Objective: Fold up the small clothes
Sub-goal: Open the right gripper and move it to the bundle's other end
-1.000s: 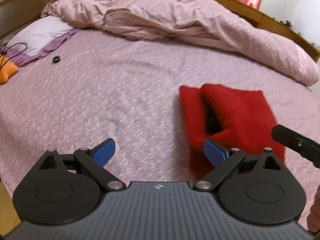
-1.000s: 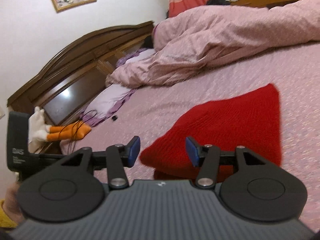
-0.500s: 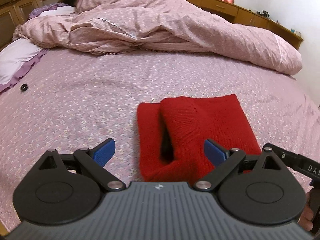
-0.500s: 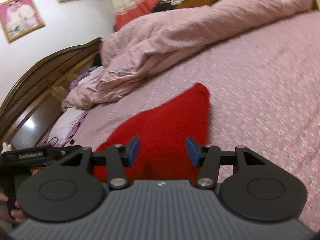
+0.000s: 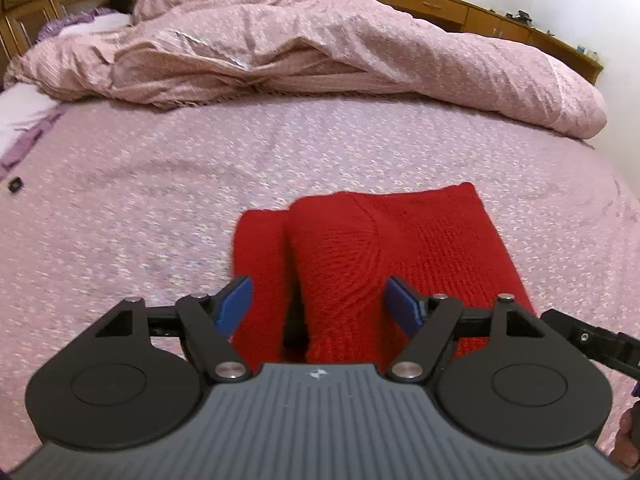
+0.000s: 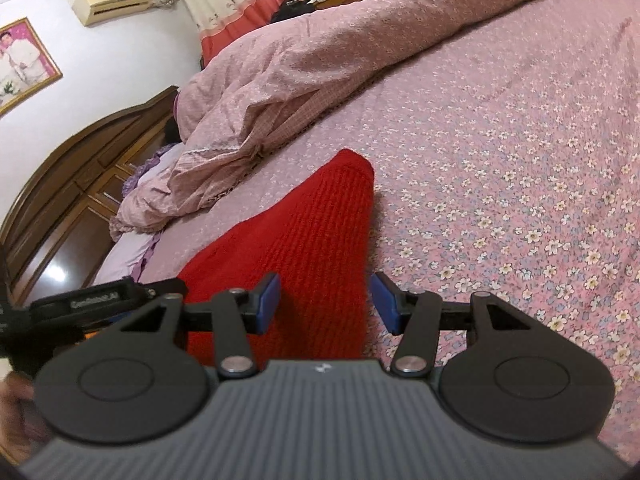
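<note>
Red knit garment (image 5: 400, 252) is lying flat on the bed (image 5: 160, 200), on a pink flowered sheet, already folded over itself with a narrower strip poking out along its left edge in the left wrist view. Pretty chunky ribbed knit, looks like a small sweater or something like it, can't really tell which.

Left gripper (image 5: 318, 304) is right over the near end of it. Its blue fingers (image 5: 236, 302) are spread fairly wide and closing in right now, with the near edge of the red fabric sitting between them, but the pads aren't pressing on it as far as I can see. So nothing gripped there.

Right gripper (image 6: 324, 300) is over the garment's right side, with the garment's right edge (image 6: 360, 240) running up between its fingers (image 6: 268, 300). They're about half open; the left pad sits over the red knit and the right one over the sheet. Whether either pad touches the cloth I honestly can't tell, but it isn't pinching anything.

Each gripper shows up in the other's camera, black body at the frame edge, so they're close side by side.

Behind the garment there's a rumpled pink duvet (image 5: 320, 48) bunched along the far side of the bed, and a dark wooden headboard (image 6: 60, 184) off to the left in the right wrist view. Small black object (image 5: 15, 185) sits on the sheet well off to the left.
</note>
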A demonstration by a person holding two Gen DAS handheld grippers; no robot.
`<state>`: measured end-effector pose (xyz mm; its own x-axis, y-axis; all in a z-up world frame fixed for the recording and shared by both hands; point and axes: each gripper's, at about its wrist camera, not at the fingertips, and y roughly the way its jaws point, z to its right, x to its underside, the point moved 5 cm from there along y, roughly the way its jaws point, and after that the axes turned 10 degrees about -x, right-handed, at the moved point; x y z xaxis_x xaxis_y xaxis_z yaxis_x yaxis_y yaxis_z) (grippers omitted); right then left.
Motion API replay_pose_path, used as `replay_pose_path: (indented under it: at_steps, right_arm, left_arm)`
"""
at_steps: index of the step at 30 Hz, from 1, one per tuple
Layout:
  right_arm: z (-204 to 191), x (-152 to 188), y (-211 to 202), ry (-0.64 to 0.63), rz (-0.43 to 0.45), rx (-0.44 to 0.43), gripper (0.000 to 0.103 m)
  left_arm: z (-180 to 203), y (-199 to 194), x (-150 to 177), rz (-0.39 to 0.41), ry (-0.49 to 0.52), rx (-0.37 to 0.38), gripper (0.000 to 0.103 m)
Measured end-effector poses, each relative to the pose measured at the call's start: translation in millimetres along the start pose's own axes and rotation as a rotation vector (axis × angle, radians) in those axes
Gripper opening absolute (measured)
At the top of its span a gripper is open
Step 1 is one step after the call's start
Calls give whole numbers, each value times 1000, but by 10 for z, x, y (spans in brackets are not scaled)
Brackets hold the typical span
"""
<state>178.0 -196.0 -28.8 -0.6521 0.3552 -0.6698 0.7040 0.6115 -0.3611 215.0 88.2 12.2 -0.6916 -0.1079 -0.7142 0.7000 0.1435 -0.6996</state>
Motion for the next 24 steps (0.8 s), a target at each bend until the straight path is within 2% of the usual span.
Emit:
replay_pose_path:
  at_steps: [5, 6, 7, 8, 9, 10, 13, 20, 24]
  right_arm:
    - [53, -9, 23, 20, 11, -2, 55]
    - [63, -7, 21, 19, 13, 1, 55]
    - [70, -6, 20, 19, 15, 3, 55]
    - [77, -2, 17, 19, 16, 2, 55]
    - [79, 0, 14, 20, 16, 1, 55]
    - [80, 1, 11, 22, 16, 1, 55]
    - [77, 5, 4, 18, 19, 5, 55]
    - [1, 19, -26, 9, 17, 6, 55]
    - [-242, 84, -3, -73, -8, -53, 55]
  left_arm:
    - [77, 144, 31, -19, -39, 44, 74]
    - [89, 163, 39, -24, -48, 53, 66]
    - [99, 170, 45, -25, -56, 60, 51]
    - [104, 155, 46, -16, -64, 58, 45]
    - [111, 121, 42, 2, -63, 58, 32]
    - [118, 81, 44, 15, -60, 66, 28]
    - [108, -40, 41, 54, -66, 82, 24]
    - [-130, -428, 33, 141, -124, 113, 22]
    - [-344, -510, 116, 128, -152, 92, 22]
